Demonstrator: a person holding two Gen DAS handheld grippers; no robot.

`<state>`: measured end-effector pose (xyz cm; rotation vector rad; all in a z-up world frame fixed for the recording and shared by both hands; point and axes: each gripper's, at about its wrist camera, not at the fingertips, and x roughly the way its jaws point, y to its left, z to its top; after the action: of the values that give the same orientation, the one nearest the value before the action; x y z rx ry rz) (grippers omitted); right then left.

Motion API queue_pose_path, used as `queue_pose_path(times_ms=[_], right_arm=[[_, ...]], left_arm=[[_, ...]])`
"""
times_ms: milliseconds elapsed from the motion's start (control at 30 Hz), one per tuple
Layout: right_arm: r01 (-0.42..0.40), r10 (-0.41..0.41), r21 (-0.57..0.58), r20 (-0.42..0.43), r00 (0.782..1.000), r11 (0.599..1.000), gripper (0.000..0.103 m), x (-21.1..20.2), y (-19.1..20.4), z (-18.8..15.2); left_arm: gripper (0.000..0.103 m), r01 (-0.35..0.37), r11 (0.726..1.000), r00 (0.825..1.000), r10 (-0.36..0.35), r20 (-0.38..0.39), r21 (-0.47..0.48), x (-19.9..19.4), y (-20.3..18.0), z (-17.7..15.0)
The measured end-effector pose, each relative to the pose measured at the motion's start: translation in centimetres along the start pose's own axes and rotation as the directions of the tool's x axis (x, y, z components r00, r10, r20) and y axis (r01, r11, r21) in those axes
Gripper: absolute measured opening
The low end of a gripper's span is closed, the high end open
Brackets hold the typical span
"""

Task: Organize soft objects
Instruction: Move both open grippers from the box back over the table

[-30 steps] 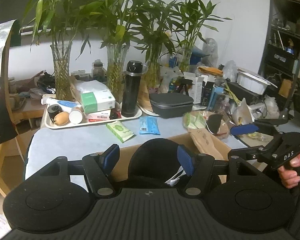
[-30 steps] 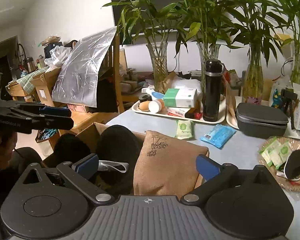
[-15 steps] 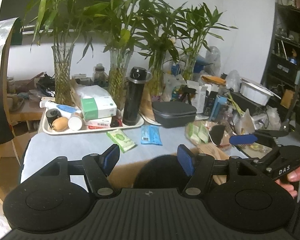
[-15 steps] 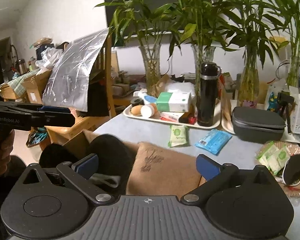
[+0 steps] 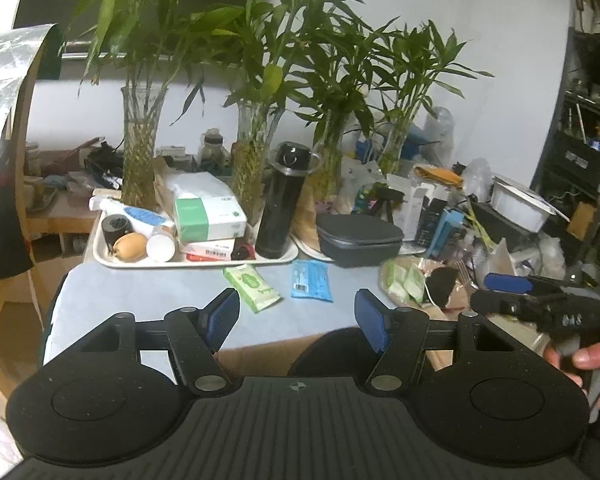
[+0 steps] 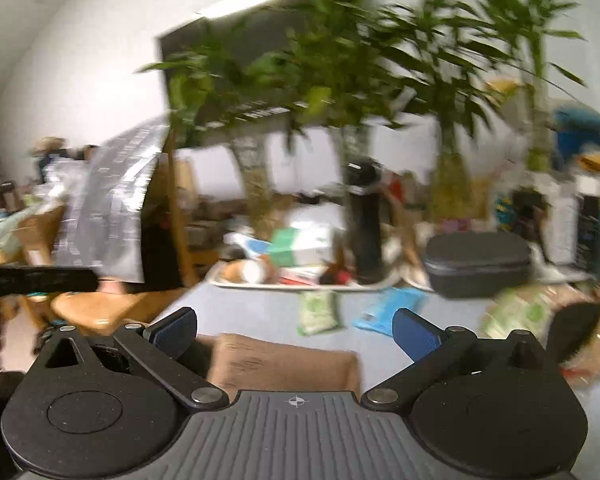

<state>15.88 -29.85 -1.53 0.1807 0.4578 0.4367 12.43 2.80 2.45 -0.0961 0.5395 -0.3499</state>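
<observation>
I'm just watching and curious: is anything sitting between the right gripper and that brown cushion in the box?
Nothing visible. The brown cushion lies directly below and ahead of the open right gripper, with only bare space between its fingers. The view is blurred, though.

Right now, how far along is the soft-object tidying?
Looks done: a brown cushion and a black soft item sit in the cardboard box. In hand: nothing; the left claw and right claw are both open and empty. Possibly left: a green wipes pack and blue pack on the table.
</observation>
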Motion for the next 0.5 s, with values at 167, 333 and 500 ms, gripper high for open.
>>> queue_pose_path(times_ms=[167,333,500], right_arm=[[0.030,-0.030,-0.022,0.003,1.000,0.999,0.103,-1.2,0.3,1.3],[0.031,-0.031,-0.064,-0.010,0.999,0.997,0.103,0.0,0.5,1.8],[0.051,-0.054,-0.087,-0.024,0.998,0.995,0.103,2.8,0.0,1.8]], left_arm=[[0.063,-0.015,1.000,1.000,0.015,-0.013,0.015,-0.8,0.4,0.0],[0.063,-0.026,1.000,0.999,0.026,-0.021,0.014,-0.5,1.5,0.0],[0.063,-0.028,0.999,1.000,0.028,-0.003,0.021,0.3,2.5,0.2]])
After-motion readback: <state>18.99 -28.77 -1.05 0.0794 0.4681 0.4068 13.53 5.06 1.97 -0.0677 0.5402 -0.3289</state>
